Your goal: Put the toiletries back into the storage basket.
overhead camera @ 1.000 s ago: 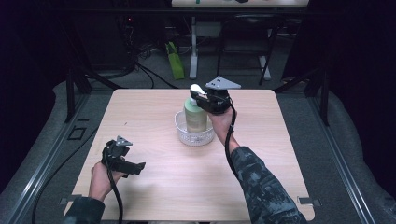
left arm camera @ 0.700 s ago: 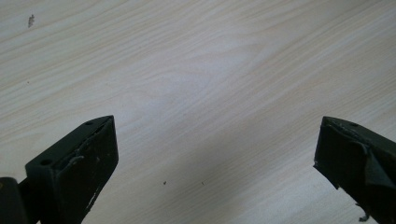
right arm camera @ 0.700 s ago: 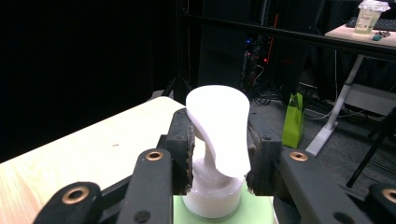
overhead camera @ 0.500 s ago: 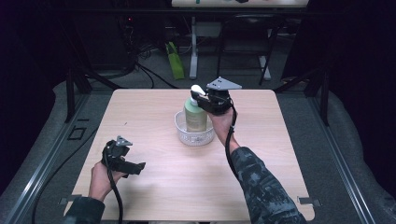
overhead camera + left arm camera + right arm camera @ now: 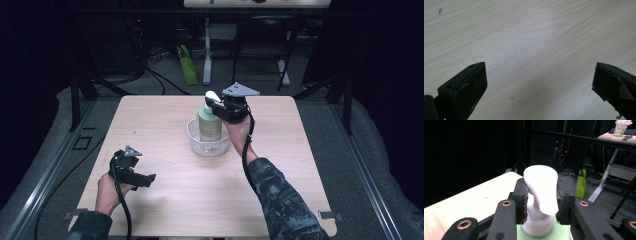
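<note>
R gripper (image 5: 541, 202) clamped on white pump head (image 5: 541, 187) of green bottle (image 5: 210, 125), standing in white bowl (image 5: 209, 146); bottle body mostly cut off below jaws. L gripper (image 5: 539, 82) released, nothing between jaws, bare table (image 5: 529, 37) beneath.

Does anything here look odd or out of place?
One thing: a green pump bottle with a white pump head stands upright inside a small clear bowl, an unusual place for it. The right gripper clamps its pump head. No spills or damage show.
</note>
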A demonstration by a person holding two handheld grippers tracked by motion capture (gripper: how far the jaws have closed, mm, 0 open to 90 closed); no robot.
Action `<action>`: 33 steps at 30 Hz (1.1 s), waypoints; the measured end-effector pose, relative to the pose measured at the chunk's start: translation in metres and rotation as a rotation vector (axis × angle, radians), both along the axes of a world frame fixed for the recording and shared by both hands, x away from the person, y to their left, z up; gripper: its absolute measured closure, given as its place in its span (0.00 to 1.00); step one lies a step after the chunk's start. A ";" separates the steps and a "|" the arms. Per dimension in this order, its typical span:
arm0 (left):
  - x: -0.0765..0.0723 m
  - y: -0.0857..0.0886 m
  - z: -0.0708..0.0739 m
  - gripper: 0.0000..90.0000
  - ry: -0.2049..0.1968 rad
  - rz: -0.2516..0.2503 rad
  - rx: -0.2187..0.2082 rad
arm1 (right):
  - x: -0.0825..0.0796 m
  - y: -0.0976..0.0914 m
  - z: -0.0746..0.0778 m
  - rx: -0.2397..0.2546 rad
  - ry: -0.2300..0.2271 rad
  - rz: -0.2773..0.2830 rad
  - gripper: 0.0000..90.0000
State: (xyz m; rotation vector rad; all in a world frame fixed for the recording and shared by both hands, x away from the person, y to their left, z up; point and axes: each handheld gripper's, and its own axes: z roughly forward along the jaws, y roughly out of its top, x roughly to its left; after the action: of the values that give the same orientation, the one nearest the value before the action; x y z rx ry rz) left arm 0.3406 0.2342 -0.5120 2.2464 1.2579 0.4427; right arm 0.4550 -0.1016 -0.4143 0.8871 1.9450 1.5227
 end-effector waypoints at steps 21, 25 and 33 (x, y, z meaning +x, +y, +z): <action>0.000 0.000 0.000 0.00 -0.007 0.002 0.003 | -0.007 0.003 0.013 0.004 -0.019 -0.022 0.52; 0.000 -0.001 0.000 0.00 -0.001 -0.003 -0.002 | -0.010 0.003 0.017 0.007 -0.005 -0.025 0.41; 0.000 -0.001 0.000 0.00 0.003 -0.008 0.000 | -0.017 -0.010 0.024 -0.012 0.052 -0.018 0.20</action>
State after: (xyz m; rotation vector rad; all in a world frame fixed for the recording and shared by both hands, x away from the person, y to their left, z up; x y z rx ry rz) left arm 0.3408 0.2337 -0.5119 2.2519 1.2494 0.4365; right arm 0.4375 -0.1111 -0.3903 0.9452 1.9752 1.4906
